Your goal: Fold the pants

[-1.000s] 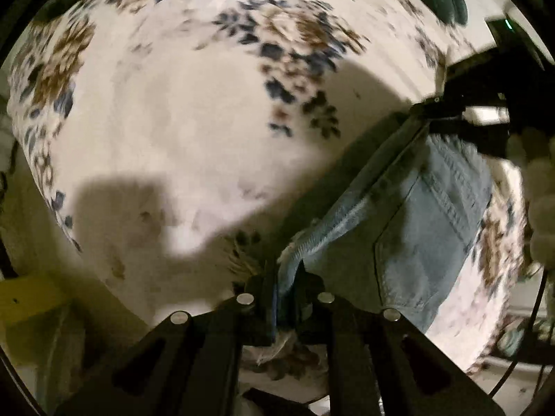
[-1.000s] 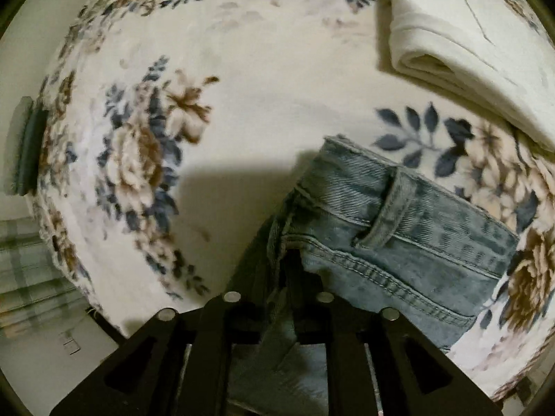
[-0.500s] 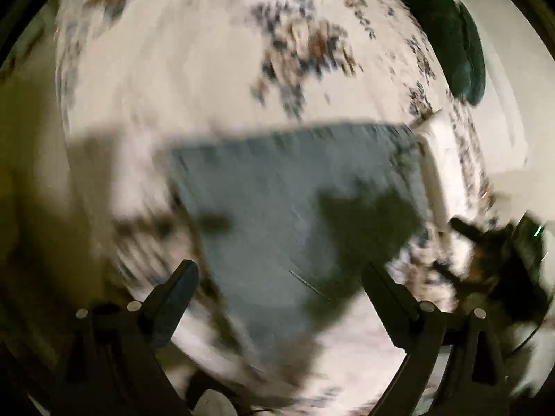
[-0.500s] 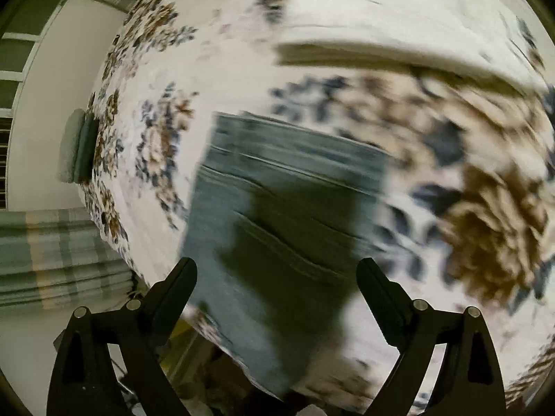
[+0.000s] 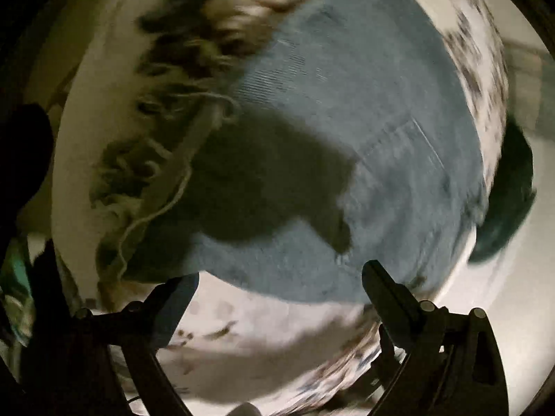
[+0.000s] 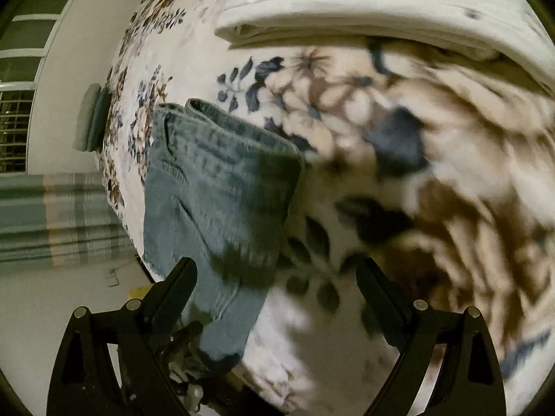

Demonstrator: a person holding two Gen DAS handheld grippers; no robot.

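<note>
On the floral bedspread (image 6: 347, 111) lie folded jeans (image 6: 215, 187); left gripper (image 5: 279, 277) and right gripper (image 6: 275, 274) gape wide, holding nothing.

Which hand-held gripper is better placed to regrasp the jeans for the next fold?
Left, probably: the left hand-held gripper, open, faces the jeans centrally. The right hand-held gripper, open too, sees them off to one side.

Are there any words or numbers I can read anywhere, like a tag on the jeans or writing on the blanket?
None. No words, numbers or labels can be read in either view.
The jeans show only seams and stitching, no tag.
The floral blanket has flowers and leaves, no writing.
The folded white cloth is plain.
Much of both pictures is blurred.
</note>
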